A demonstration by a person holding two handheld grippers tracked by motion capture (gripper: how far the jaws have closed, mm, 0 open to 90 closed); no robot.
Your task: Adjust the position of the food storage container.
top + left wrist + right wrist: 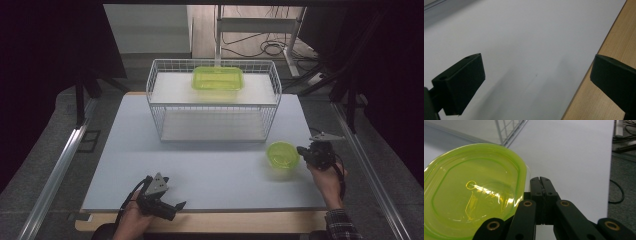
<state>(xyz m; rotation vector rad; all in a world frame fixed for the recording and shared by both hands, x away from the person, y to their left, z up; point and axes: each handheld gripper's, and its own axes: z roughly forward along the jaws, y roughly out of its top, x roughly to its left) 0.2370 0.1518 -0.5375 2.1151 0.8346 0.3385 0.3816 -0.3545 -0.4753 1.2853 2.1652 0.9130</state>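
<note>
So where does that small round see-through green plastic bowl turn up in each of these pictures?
High view: the small round see-through green plastic bowl sits right of centre on the white board, beside the right gripper.
Left gripper view: not in it.
Right gripper view: it covers the left half, just left of the shut fingers.
Shared landmark: the white wire basket, whose corner shows at top.

Wire basket point(215, 107) mid-table, bare board point(210, 175) before it

A yellow-green lid point(471, 192), a white wire basket point(212, 102), and a plaid sleeve point(342, 225).
</note>
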